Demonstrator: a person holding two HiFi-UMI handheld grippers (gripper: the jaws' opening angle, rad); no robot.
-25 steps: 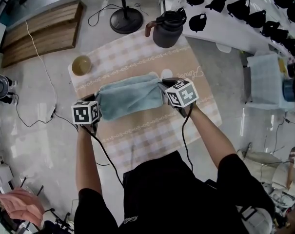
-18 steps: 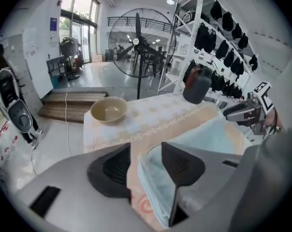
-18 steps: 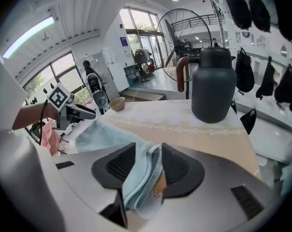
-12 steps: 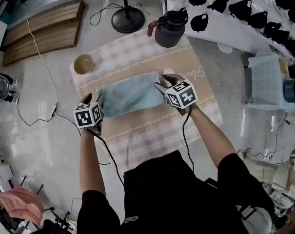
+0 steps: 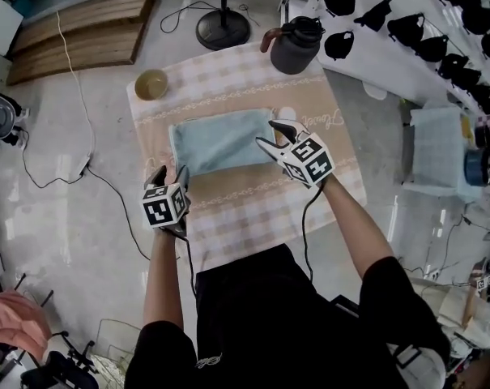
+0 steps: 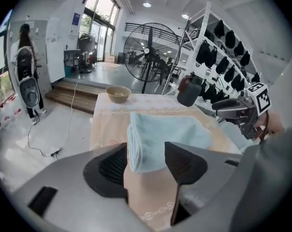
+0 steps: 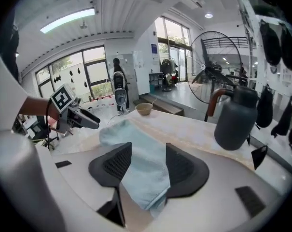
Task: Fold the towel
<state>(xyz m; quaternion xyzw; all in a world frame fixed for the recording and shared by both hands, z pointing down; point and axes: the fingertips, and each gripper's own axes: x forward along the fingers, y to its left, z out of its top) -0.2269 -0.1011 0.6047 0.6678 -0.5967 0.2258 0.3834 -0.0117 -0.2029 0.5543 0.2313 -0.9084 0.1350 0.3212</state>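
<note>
A pale blue towel point(image 5: 220, 140) lies folded into a long rectangle on a checked tablecloth point(image 5: 253, 209), a little toward 12 o'clock from the cloth's middle, with its long sides running from 9 to 3 o'clock. The left gripper point(image 5: 170, 173) sits at about 7 o'clock of the towel, just off its near left corner, and points down at the table. Its fingers stand wide apart and hold nothing. In the left gripper view the layered left end of the towel shows in the gap between them, lying flat on the cloth and not pinched. The right gripper point(image 5: 274, 134) is at 3 o'clock of the towel, at its right end, also tilted down. Its fingers are opening and already stand wide. In the right gripper view the right end of the towel lies in the gap between the two black pads, loose on the cloth with neither pad pressing it. Each gripper carries a cube with square black and white markers, and a bare forearm reaches in behind each one from 6 o'clock. A small tan bowl point(image 5: 151, 83) stands on the cloth at 10 o'clock of the towel, well apart from it. A dark jug point(image 5: 297, 45) with a brown handle stands at 1 o'clock near the far right corner of the cloth
</note>
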